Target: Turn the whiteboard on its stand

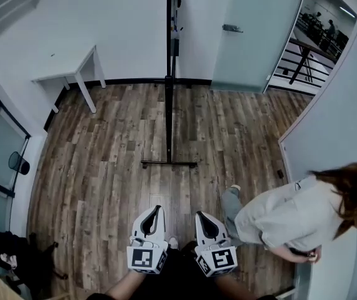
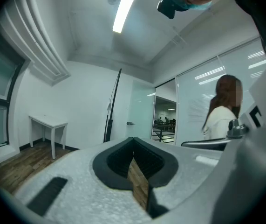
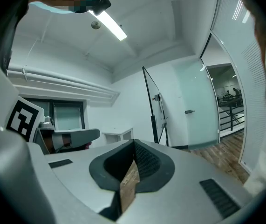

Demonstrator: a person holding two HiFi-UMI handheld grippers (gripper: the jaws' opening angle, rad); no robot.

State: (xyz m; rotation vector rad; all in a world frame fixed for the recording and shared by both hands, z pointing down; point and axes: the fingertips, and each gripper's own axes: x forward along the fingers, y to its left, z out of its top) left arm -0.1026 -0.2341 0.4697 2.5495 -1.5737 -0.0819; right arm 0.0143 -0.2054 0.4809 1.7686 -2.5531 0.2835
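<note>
Both grippers sit at bottom centre of the head view, side by side, marker cubes toward the camera: left gripper [image 1: 157, 209], right gripper [image 1: 199, 216]. Left gripper view shows its fingers [image 2: 119, 158] closed tip to tip with nothing between them; only floor planks show through the slit lower down. Right gripper view is the same: fingers [image 3: 147, 161] meet at the tips and are empty. Neither gripper touches anything.

Task item: whiteboard [image 1: 169, 49] is upper centre in the head view, seen edge-on as a thin dark vertical line, well apart from both grippers. Its stand [image 1: 169, 163] has a foot bar flat on the wood floor [image 1: 103, 167] at mid-frame. Top of the board runs up past the white back wall [image 1: 122, 30].

Also in frame:
- Upper left: small white table [image 1: 69, 75] against that wall.
- Upper right: frosted glass door [image 1: 253, 36], right of the board.
- Lower right: person [image 1: 284, 216] in a white top, bent over, near the right gripper and apart from the board.
</note>
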